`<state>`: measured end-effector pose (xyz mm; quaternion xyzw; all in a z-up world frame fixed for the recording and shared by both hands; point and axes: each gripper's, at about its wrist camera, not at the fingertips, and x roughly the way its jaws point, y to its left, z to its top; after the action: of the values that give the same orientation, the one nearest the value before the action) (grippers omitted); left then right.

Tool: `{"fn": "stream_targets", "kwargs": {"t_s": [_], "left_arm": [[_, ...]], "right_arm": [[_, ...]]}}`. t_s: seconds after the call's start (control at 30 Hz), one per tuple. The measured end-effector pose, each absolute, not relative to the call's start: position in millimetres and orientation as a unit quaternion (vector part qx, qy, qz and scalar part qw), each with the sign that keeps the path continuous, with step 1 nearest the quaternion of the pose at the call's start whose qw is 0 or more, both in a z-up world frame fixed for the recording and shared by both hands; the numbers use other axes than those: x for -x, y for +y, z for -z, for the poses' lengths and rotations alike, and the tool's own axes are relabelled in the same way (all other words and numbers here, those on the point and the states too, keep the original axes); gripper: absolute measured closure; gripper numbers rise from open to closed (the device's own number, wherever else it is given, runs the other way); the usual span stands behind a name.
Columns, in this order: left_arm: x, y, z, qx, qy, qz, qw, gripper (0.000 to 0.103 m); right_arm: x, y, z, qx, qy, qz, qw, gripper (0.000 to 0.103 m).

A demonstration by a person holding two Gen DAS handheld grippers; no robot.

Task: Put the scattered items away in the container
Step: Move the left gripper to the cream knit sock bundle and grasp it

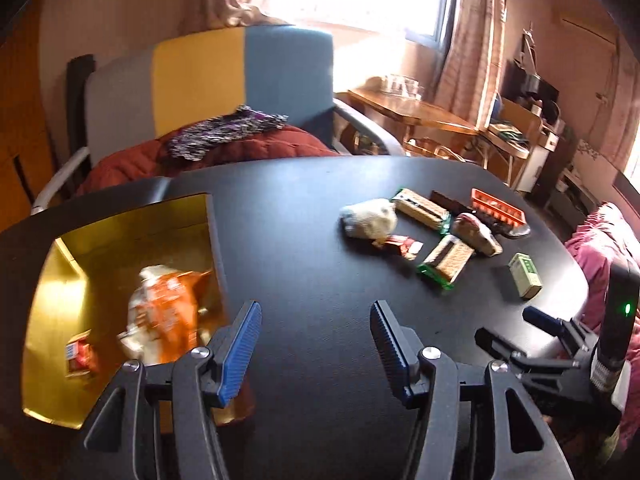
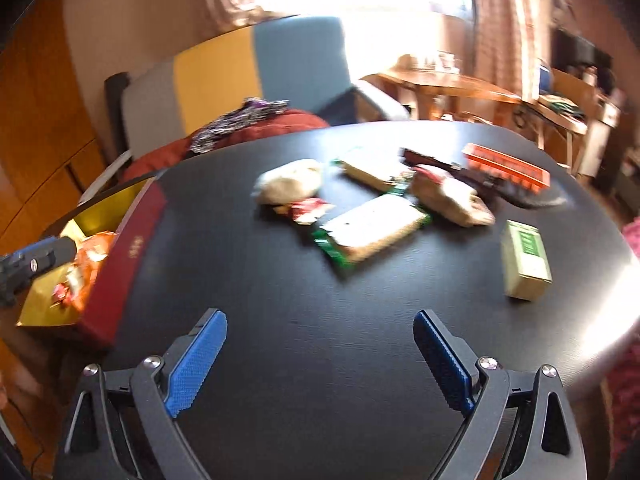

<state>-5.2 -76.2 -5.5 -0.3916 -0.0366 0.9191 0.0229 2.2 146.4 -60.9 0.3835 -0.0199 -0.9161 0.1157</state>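
My left gripper (image 1: 314, 312) is open and empty over the black table (image 1: 304, 208), just right of the gold-lined box (image 1: 120, 232). An orange snack bag (image 1: 168, 316) and a small red packet (image 1: 80, 356) lie inside the box. My right gripper (image 2: 320, 316) is open wide with only bare table between its fingers. Beyond it lie a green-ended biscuit pack (image 2: 372, 228), a white bag (image 2: 290, 182), a red wrapper (image 2: 308, 206), a wrapped bun (image 2: 452, 196), an orange tray (image 2: 506, 172) and a small green box (image 2: 526, 256). The box's red outer wall (image 2: 128, 256) is at the left.
An armchair (image 1: 208, 88) with a red cushion and a patterned cloth stands behind the table's far edge. A wooden side table (image 1: 408, 110) and cluttered shelves are at the back right. A pink cloth (image 1: 604, 240) lies past the table's right edge.
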Motion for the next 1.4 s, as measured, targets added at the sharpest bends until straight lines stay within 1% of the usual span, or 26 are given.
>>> {"fn": "stream_targets", "kwargs": {"t_s": [0.1, 0.3, 0.47, 0.57, 0.7, 0.8, 0.87, 0.97, 1.17, 1.2, 1.4], "left_arm": [[41.6, -58.0, 2.0, 0.403, -0.038, -0.914, 0.032, 0.045], [117.2, -21.9, 6.0, 0.419, -0.012, -0.907, 0.032, 0.045], [176.5, -6.3, 27.1, 0.450, -0.011, -0.892, 0.034, 0.045], [204.3, 4.3, 39.8, 0.458, 0.006, -0.889, 0.033, 0.045], [235.6, 14.5, 60.8, 0.477, 0.039, -0.878, 0.019, 0.045], [245.7, 5.4, 87.2, 0.508, 0.035, -0.861, 0.002, 0.047], [236.1, -11.7, 90.4, 0.495, -0.014, -0.869, 0.007, 0.047], [211.3, -32.2, 89.6, 0.493, -0.042, -0.869, -0.011, 0.047], [137.5, -48.6, 87.8, 0.489, -0.060, -0.870, -0.008, 0.047], [124.0, -49.0, 87.6, 0.487, -0.060, -0.871, -0.004, 0.047], [45.3, -48.0, 86.7, 0.470, -0.043, -0.880, 0.040, 0.045]], "right_arm": [[1.3, 166.2, 65.5, -0.382, -0.026, 0.919, 0.096, 0.005], [10.2, 186.1, 72.9, -0.381, -0.038, 0.920, 0.085, 0.004], [20.4, 189.7, 78.7, -0.383, -0.039, 0.919, 0.090, 0.004], [27.0, 191.6, 80.9, -0.381, -0.037, 0.919, 0.092, 0.004], [37.3, 193.3, 85.6, -0.383, -0.037, 0.918, 0.097, 0.004], [42.8, 195.2, 90.3, -0.389, -0.039, 0.915, 0.101, 0.004], [44.9, 197.9, 93.8, -0.395, -0.044, 0.912, 0.102, 0.003], [47.4, 203.1, 100.3, -0.404, -0.060, 0.907, 0.103, 0.002], [44.5, 203.3, 103.8, -0.408, -0.068, 0.905, 0.101, 0.001], [43.6, 202.3, 104.2, -0.410, -0.068, 0.903, 0.103, 0.000], [37.8, 187.0, 108.4, -0.421, -0.004, 0.901, 0.104, 0.000]]}}
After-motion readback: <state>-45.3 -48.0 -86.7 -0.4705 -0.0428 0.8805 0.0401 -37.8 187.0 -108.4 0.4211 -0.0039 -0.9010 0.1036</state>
